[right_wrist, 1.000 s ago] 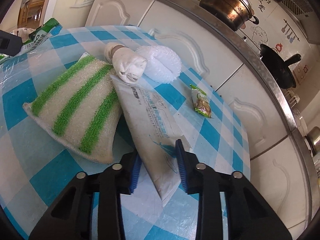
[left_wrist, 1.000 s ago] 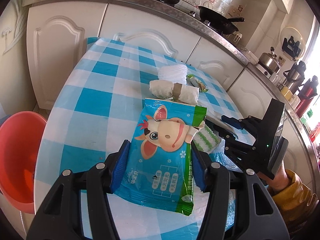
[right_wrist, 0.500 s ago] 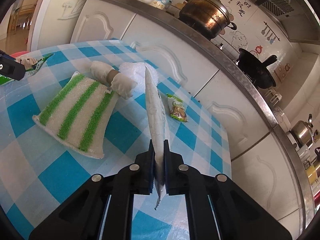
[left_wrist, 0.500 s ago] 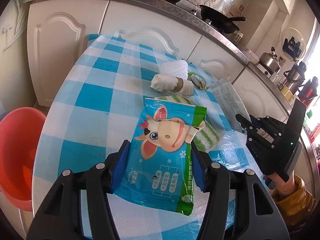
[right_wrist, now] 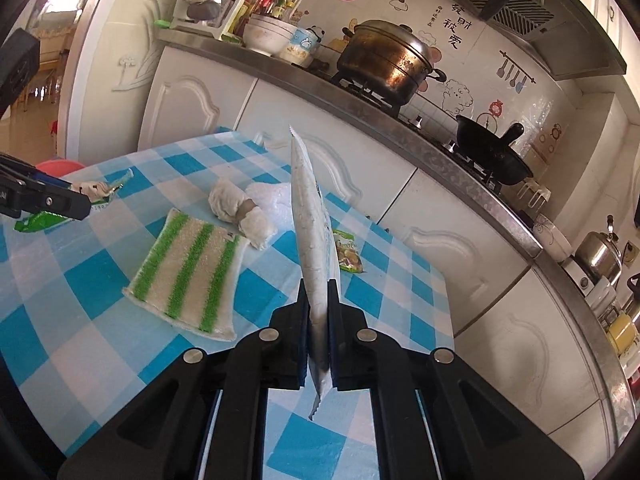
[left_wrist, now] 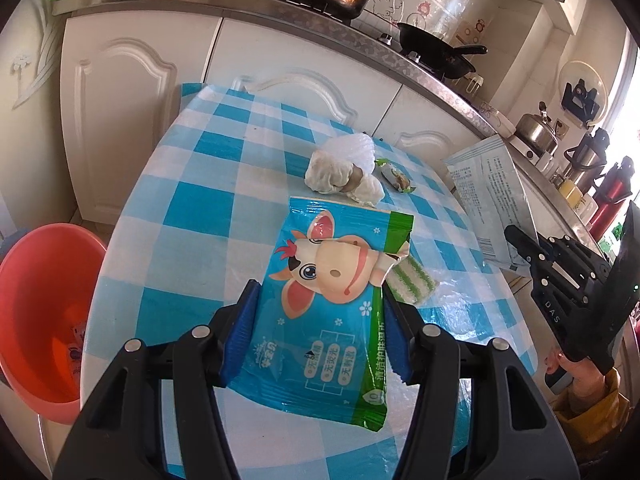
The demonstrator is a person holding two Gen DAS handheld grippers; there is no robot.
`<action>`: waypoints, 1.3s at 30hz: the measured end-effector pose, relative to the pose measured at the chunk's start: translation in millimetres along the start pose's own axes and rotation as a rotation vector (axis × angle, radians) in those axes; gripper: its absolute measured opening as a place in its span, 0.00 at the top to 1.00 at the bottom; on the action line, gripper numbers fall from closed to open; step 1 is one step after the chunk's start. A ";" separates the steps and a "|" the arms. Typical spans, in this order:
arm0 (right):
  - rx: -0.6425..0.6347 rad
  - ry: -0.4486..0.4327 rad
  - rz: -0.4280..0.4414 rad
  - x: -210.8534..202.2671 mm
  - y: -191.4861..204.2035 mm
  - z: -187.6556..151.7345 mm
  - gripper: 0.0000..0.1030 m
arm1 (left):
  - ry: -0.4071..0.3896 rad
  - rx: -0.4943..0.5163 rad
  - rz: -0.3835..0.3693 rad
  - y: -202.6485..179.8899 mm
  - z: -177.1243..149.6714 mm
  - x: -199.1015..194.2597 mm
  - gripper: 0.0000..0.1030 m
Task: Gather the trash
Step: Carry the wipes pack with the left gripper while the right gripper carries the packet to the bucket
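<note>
Your right claw (right_wrist: 319, 334) is clamped on the pale flat wrapper (right_wrist: 310, 236), edge-up and clear of the counter (right_wrist: 52, 280). Your left claw (left_wrist: 320, 328) holds the blue cow packet (left_wrist: 336, 300), pads apparently pressing its sides. The orange basin (left_wrist: 44, 316) sits beyond the counter's left edge, the way there open.

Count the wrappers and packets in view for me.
3: blue cow-print packet held in the left gripper, pale flat wrapper pinched in the right gripper, small green snack wrapper on the table. Others may be hidden.
</note>
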State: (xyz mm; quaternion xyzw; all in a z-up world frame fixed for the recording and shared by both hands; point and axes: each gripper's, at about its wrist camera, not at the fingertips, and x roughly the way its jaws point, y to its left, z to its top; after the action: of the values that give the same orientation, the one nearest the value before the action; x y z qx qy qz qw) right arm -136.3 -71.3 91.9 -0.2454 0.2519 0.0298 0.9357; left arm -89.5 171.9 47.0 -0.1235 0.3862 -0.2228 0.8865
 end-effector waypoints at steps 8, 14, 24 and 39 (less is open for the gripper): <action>-0.013 -0.053 0.086 -9.3 24.8 27.4 0.92 | -0.044 -0.033 0.031 19.8 0.0 -20.2 0.44; -0.032 -0.087 0.171 -10.8 50.5 49.9 0.92 | -0.077 -0.071 0.072 42.8 -1.4 -39.4 0.44; -0.043 -0.136 0.375 -12.4 102.3 95.1 0.92 | -0.132 -0.175 0.190 99.0 -11.3 -77.0 0.44; 0.019 -0.039 0.759 25.4 190.8 152.0 0.92 | -0.168 -0.331 0.364 177.1 -36.0 -107.9 0.44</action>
State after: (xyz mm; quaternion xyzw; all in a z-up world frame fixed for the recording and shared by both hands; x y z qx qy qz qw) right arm -79.0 166.5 109.3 -0.1254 0.3072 0.3764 0.8650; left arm -128.1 377.2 21.6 -0.2132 0.3583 0.0176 0.9088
